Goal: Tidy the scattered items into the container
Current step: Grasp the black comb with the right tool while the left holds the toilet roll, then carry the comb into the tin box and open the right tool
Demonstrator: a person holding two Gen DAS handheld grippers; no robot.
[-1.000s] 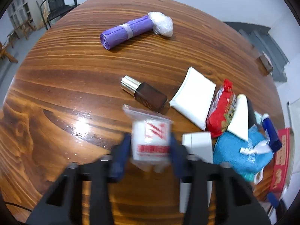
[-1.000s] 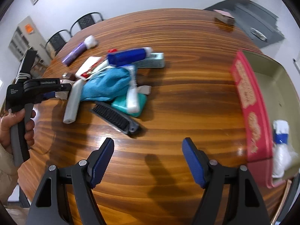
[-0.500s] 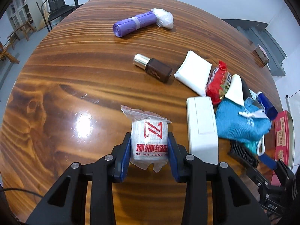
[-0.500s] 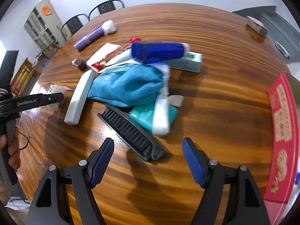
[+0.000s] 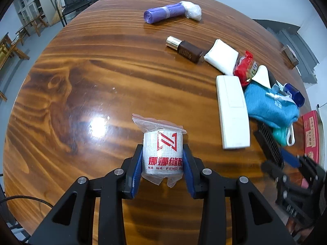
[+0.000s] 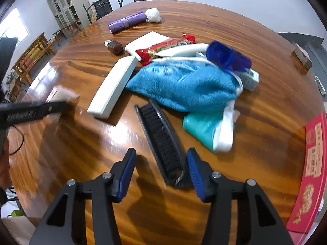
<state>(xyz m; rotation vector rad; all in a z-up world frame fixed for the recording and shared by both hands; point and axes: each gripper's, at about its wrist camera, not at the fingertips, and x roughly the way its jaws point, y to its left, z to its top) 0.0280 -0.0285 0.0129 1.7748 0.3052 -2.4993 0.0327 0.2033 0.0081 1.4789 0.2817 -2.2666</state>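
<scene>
My left gripper [image 5: 162, 164] is shut on a bagged white tape roll [image 5: 162, 153] with red print, held above the wooden table [image 5: 81, 81]. My right gripper [image 6: 161, 170] is open, its fingers on either side of the near end of a black brush [image 6: 161, 145] lying on the table. The red container box [image 6: 310, 169] sits at the right edge; it also shows in the left wrist view [image 5: 311, 132]. The right gripper appears blurred in the left wrist view [image 5: 294, 175].
A pile lies mid-table: blue cloth [image 6: 184, 83], white flat box [image 6: 114, 85], teal bottle [image 6: 202, 128], blue-capped tube [image 6: 226, 56], red snack pack [image 6: 163, 47], white packet [image 6: 147, 40], brown bottle [image 6: 114, 46], purple bag roll [image 6: 126, 21]. Chairs stand beyond the table.
My left gripper has lifted and drawn back with the tape roll. My right gripper has moved in toward the pile and now straddles the end of the black brush.
</scene>
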